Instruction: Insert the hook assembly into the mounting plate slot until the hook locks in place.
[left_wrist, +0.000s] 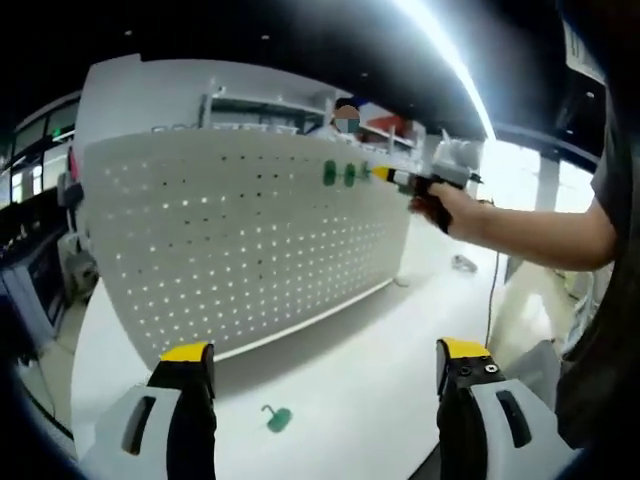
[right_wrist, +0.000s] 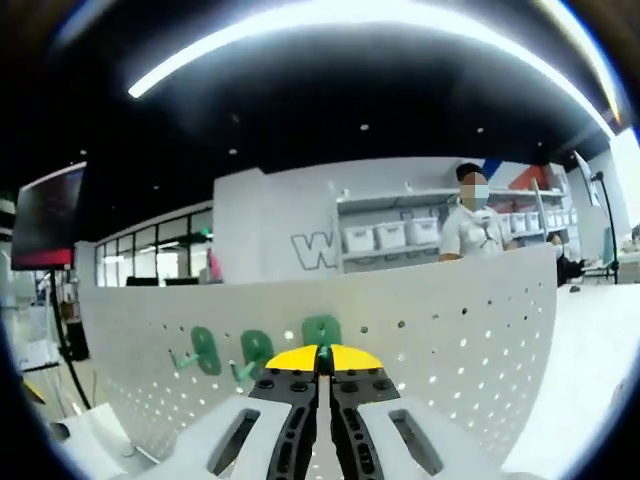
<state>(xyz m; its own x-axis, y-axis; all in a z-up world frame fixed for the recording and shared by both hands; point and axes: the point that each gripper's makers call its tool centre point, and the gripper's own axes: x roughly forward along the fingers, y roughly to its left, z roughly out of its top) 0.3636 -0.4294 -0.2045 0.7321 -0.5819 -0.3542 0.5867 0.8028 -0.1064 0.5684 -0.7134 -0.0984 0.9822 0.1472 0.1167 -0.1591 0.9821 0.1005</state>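
Left gripper view: a white table (left_wrist: 400, 370) carries an upright white pegboard (left_wrist: 240, 240), and a green hook (left_wrist: 276, 418) lies loose on the tabletop between the left gripper (left_wrist: 325, 375)'s wide-apart yellow-tipped jaws. Right gripper view: two green hooks (right_wrist: 206, 351) (right_wrist: 256, 352) sit on the pegboard (right_wrist: 450, 340), prongs jutting toward the camera. The right gripper (right_wrist: 322, 362)'s jaws are pinched together on a third green hook (right_wrist: 321, 331), its plate flat against the board, long axis upright.

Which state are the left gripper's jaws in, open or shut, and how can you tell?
Open. In the left gripper view the left gripper has its two yellow-tipped jaws far apart, with bare white table between them and nothing held.
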